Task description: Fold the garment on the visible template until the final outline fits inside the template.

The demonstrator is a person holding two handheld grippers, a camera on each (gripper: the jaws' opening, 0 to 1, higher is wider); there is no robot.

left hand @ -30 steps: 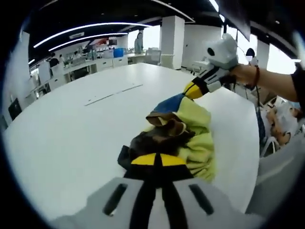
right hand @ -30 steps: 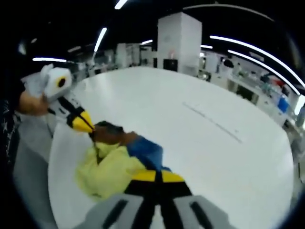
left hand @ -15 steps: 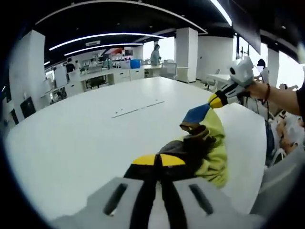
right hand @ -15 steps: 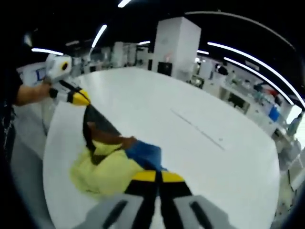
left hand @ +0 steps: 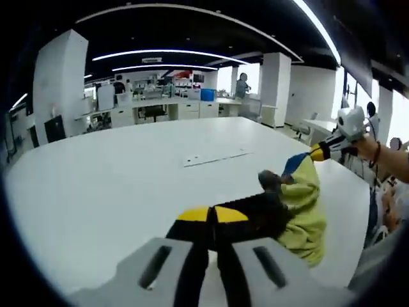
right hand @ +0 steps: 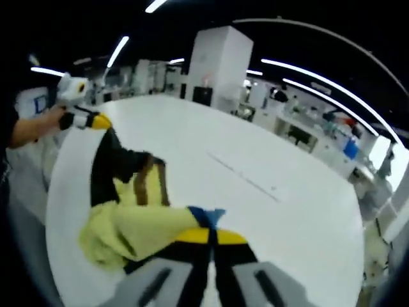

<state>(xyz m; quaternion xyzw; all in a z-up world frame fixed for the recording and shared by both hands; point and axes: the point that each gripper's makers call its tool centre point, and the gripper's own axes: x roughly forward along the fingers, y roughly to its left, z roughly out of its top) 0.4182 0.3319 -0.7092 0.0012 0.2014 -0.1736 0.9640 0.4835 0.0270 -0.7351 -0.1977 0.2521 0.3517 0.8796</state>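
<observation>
Above the white counter (left hand: pixel 115 185) the garment (right hand: pixel 128 224) is stretched between both grippers, its long axis running fingers to fingers: the left gripper (left hand: pixel 211 214) and right gripper (right hand: pixel 208 235) are each clamped on an end.

Yellow, black, brown and blue garment (right hand: pixel 128 220), white table (left hand: pixel 115 173).

left gripper (left hand: pixel 213 214) fingers closed, right gripper (right hand: pixel 209 235) fingers closed, arms spread apart

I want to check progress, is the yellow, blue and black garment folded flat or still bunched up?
Bunched up: the yellow, blue and black garment hangs stretched and crumpled between the left gripper and right gripper, not flat.
</observation>
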